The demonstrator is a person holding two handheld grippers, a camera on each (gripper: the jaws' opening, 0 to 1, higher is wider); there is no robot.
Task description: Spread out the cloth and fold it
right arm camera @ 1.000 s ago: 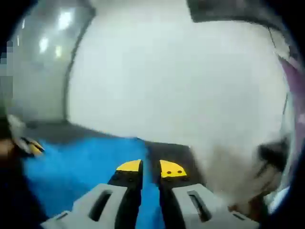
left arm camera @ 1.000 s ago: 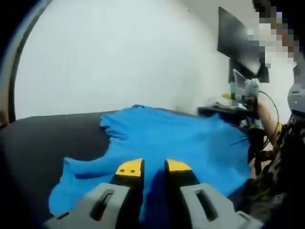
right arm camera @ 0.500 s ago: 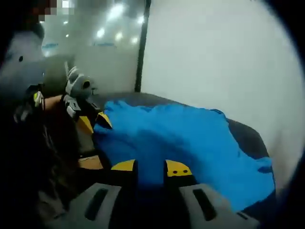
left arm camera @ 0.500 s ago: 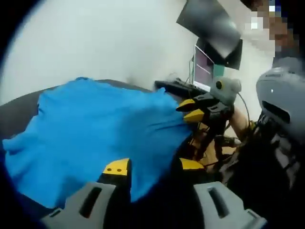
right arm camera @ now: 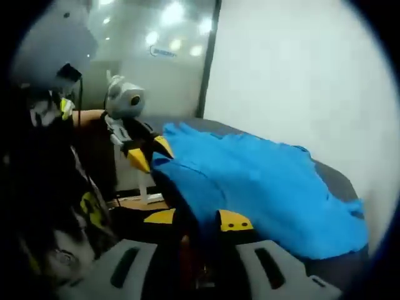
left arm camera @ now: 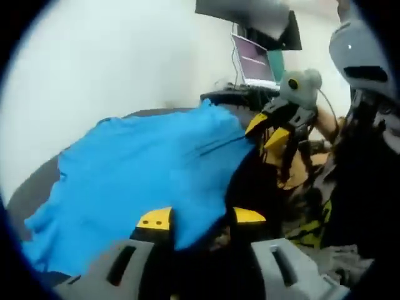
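I hold a blue cloth (left arm camera: 144, 169) up by its near edge, one gripper at each corner, over a dark tabletop (left arm camera: 37, 187) set against a white wall (left arm camera: 94, 56). In the left gripper view, my left gripper (left arm camera: 201, 220) is clamped on the cloth, the fabric's edge drooping between its yellow-tipped jaws, while the rest of the cloth stretches away and lies across the tabletop toward the wall. My right gripper (left arm camera: 270, 128) appears at the right of that view, its yellow tips closed on the cloth's other near corner.

In the right gripper view, the right gripper (right arm camera: 199, 220) pinches the cloth (right arm camera: 262, 187), which runs from between its jaws out across the tabletop (right arm camera: 340, 181), its far edge rumpled near the wall (right arm camera: 294, 69). The left gripper (right arm camera: 147, 153) shows at the left there, shut on the opposite corner, with the fabric pulled fairly taut between the two.

A laptop (left arm camera: 253, 62) with a lit screen sits on a desk behind, in the left gripper view. A glass partition (right arm camera: 156, 56) reflecting ceiling lights stands behind in the right gripper view.
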